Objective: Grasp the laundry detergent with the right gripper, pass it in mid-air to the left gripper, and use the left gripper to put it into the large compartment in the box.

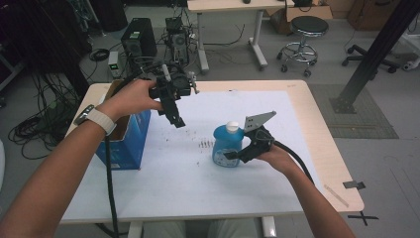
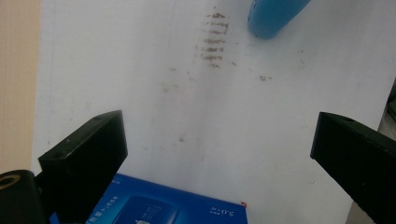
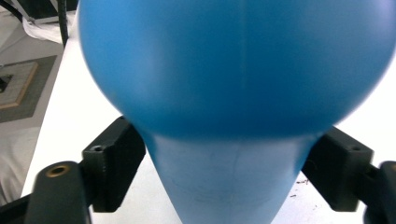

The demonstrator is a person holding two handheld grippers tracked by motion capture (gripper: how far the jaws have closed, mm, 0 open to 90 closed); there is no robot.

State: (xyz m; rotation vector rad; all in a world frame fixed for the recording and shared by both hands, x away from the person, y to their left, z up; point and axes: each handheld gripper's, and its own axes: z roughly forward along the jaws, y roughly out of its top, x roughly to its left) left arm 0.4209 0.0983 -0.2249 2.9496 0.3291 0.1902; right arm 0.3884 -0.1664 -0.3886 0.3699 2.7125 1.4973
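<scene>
The right gripper is clamped on the blue bottle – white cap on; the left gripper, jaws apart, hangs beside the open blue box.

Grey floor with tangled cables, 1 black stool, possibly 2 computer towers.

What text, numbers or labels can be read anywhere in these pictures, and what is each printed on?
"5.0": small white print, seen upside down, on the blue box in the left gripper view; the reading is uncertain.
Other white print on that box: too small and blurred to read.
Label on the blue bottle: too blurred to read.
Black X of tape on the floor: a mark, not text.
</scene>
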